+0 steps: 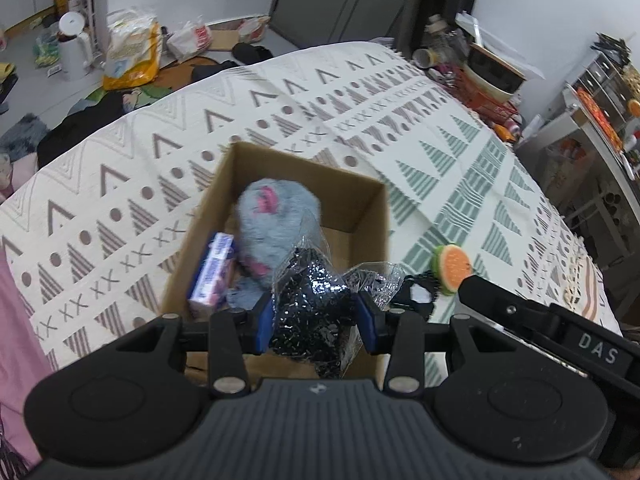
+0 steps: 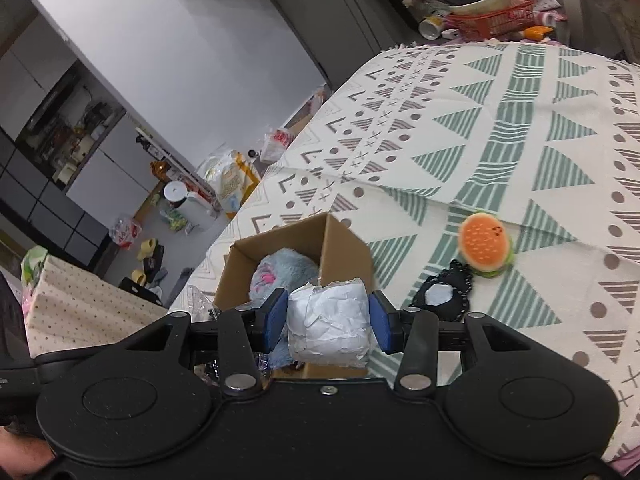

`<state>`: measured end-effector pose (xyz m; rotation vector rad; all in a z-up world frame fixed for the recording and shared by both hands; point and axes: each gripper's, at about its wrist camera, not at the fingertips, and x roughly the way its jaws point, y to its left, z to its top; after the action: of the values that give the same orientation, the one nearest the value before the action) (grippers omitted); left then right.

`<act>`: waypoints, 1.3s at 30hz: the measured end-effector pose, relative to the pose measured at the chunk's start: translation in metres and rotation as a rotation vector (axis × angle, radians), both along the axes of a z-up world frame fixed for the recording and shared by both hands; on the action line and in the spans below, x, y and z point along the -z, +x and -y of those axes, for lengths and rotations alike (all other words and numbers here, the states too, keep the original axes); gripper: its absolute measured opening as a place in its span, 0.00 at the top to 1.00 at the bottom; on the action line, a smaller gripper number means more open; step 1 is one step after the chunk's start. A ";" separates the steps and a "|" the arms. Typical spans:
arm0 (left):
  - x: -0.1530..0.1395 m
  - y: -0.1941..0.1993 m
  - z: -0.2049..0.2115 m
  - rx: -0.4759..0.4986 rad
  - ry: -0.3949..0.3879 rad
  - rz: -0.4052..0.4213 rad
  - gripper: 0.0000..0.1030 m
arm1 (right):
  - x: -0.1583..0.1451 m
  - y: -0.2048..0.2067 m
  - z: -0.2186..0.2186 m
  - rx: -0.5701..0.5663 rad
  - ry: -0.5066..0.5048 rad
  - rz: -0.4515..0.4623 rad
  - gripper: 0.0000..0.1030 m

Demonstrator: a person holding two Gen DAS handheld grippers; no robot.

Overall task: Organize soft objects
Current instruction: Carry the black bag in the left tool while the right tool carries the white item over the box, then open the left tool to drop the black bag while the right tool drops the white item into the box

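An open cardboard box (image 1: 368, 204) (image 2: 344, 248) stands on the patterned bedspread. Inside lie a grey-blue plush toy (image 1: 276, 220) (image 2: 280, 272) with pink marks and a purple-white packet (image 1: 214, 272). My left gripper (image 1: 316, 316) is shut on a clear bag of dark glittery bits (image 1: 316, 300), held over the box's near edge. My right gripper (image 2: 330, 320) is shut on a white crumpled wrapped bundle (image 2: 328, 320), just above the box's near side. A small burger plush (image 1: 452, 266) (image 2: 486, 246) and a black-and-white pouch (image 1: 418, 292) (image 2: 442, 294) lie on the bedspread right of the box.
The patterned bedspread (image 1: 280, 112) (image 2: 520, 140) stretches far beyond the box. Cluttered shelves and a red basket (image 2: 496, 20) sit at its far end. Bags, a white kettle (image 1: 74, 46) and clothes litter the floor on the left. Pink fabric (image 1: 16, 320) is at the left edge.
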<state>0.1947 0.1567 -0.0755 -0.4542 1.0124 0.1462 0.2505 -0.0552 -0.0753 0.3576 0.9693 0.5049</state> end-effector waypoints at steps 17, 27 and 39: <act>0.017 -0.009 -0.040 -0.027 -0.012 -0.040 0.57 | 0.014 -0.008 -0.055 -0.061 -0.028 -0.048 0.57; 0.015 -0.014 -0.053 -0.075 -0.015 -0.051 0.53 | 0.021 -0.013 -0.067 -0.088 -0.028 -0.077 0.56; 0.002 -0.009 -0.034 -0.087 0.067 -0.031 0.34 | 0.017 -0.011 -0.038 -0.020 -0.018 -0.091 0.34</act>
<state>0.1857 0.1909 -0.0773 -0.4360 1.0156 0.2653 0.2400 -0.0177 -0.0926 0.3576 1.0653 0.5012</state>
